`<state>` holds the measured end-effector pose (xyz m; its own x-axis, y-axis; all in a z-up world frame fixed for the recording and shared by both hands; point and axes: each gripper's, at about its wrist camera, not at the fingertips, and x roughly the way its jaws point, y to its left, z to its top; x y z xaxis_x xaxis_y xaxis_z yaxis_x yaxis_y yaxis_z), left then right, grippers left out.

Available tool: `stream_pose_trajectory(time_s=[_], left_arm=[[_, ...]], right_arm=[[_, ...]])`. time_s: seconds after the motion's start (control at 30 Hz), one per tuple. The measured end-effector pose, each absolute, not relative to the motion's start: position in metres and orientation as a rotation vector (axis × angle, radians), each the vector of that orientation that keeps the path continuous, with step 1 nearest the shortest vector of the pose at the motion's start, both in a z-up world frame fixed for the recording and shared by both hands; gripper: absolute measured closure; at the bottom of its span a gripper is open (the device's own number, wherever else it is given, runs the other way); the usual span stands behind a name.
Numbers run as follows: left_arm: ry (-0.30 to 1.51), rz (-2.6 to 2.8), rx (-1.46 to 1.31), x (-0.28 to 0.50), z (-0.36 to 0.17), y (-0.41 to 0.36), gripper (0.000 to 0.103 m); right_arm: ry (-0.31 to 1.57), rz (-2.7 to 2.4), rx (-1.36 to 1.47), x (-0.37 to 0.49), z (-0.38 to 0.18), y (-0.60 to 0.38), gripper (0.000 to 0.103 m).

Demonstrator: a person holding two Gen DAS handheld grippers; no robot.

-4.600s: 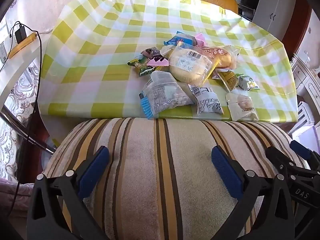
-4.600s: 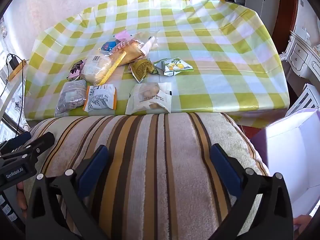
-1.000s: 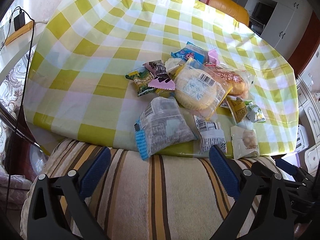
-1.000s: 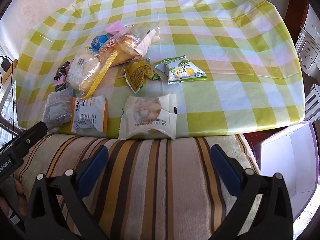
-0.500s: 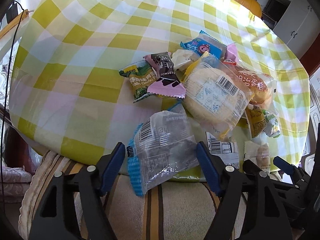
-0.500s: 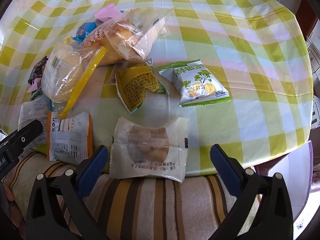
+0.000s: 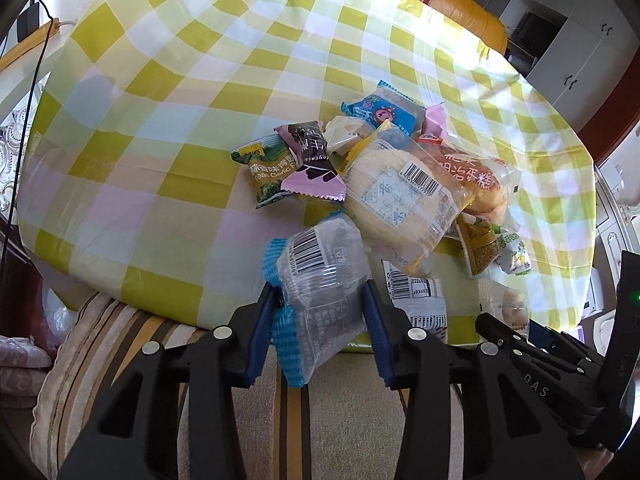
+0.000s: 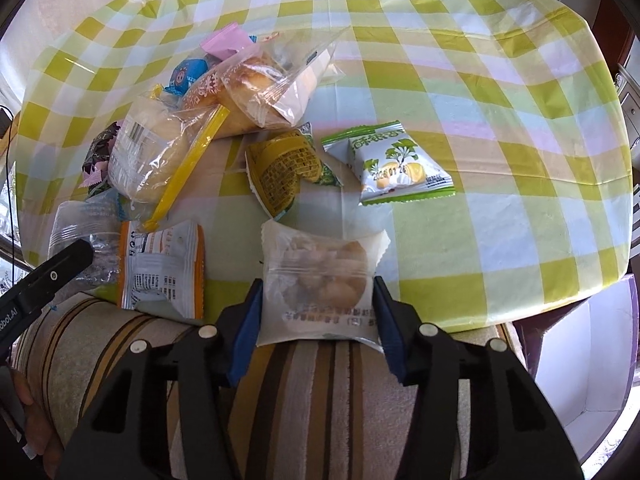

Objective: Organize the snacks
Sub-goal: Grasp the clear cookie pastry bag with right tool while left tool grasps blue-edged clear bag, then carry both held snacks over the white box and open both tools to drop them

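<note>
A pile of wrapped snacks lies on the green-checked tablecloth (image 7: 168,128). My left gripper (image 7: 318,320) is shut on a clear packet with a blue crimped edge (image 7: 320,280) at the table's near edge. My right gripper (image 8: 318,320) is shut on a white packet with a round pastry (image 8: 320,276), also at the near edge. Beside it lie an orange-edged packet (image 8: 164,264), a yellow packet (image 8: 280,168) and a green-and-white packet (image 8: 396,164). Large bread bags (image 7: 400,196) (image 8: 248,84) sit behind.
A striped cushion (image 7: 340,420) (image 8: 320,400) fills the foreground under both grippers. A white and purple box (image 8: 592,360) stands low at the right. A cable and shelf (image 7: 32,40) are at the left. A yellow chair (image 7: 468,16) stands behind the table.
Both grippers moved forward to the table's near edge and closed, the left on the clear blue-edged packet, the right on the white pastry packet.
</note>
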<state>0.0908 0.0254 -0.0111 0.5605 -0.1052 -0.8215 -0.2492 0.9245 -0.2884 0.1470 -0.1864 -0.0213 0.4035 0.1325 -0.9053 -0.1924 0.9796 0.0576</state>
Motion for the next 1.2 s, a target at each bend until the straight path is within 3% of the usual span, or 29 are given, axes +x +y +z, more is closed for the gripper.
stream_pose_trajectory(time_s=[0.2, 0.27, 0.67, 1.2], left_arm=[[0.944, 0.072, -0.403, 0.073, 0.000, 0.019, 0.065], [0.933, 0.067, -0.395, 0.068, 0.004, 0.014, 0.074], [0.878, -0.005, -0.395, 0.044, 0.021, -0.003, 0.087], [0.822, -0.264, -0.315, 0.038, 0.061, -0.079, 0.090]], right_arm=[[1.089, 0.213, -0.019, 0.128, -0.005, -0.203, 0.050], [1.078, 0.209, -0.002, 0.122, -0.001, -0.211, 0.050], [1.015, 0.156, 0.086, 0.093, 0.018, -0.270, 0.050], [0.967, 0.038, 0.190, 0.068, 0.029, -0.348, 0.050]])
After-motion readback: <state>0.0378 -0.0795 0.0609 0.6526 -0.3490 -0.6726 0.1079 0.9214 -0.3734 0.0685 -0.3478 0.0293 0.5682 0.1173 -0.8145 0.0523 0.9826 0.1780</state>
